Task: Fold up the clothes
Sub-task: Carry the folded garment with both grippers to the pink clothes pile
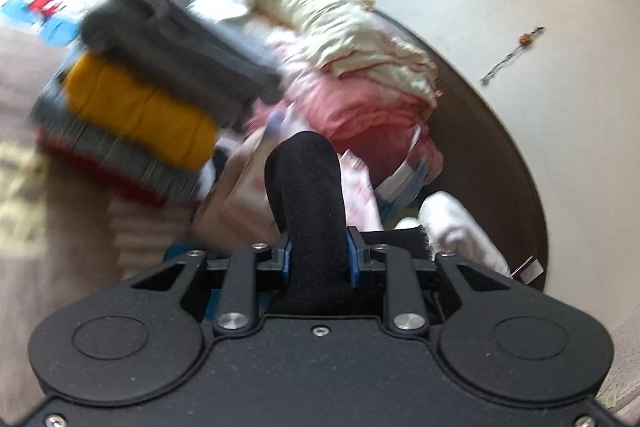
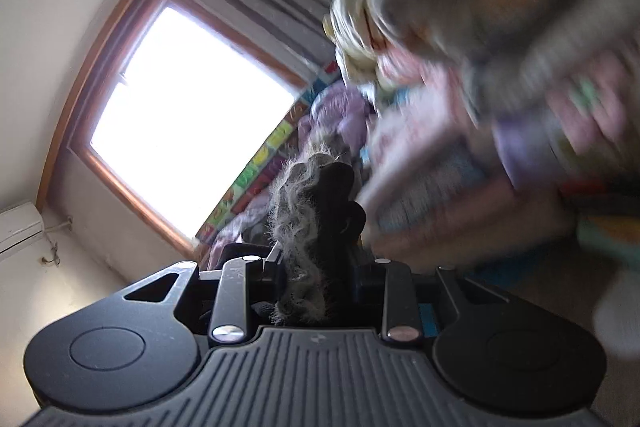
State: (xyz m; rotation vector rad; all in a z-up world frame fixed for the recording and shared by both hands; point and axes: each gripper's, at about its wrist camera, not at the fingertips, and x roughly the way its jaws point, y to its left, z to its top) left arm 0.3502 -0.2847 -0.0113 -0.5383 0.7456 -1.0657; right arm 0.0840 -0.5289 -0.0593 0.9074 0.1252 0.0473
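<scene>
Both grippers clamped on black cloth, laundry heaps behind.
Left gripper (image 1: 318,259) pinches black garment (image 1: 306,187); right gripper (image 2: 316,279) pinches its furry edge (image 2: 296,211). One folded stack (image 1: 140,99) beside one loose pile (image 1: 352,39); window (image 2: 188,115) far off.

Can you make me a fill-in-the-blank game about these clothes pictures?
1. The left gripper is shut on a ____ cloth.
2. In the folded stack, the yellow piece lies right under a ____ one.
3. Behind the right gripper, bright light comes through a ____.
4. The right gripper pinches something black and ____.

Answers: black; grey; window; furry
</scene>
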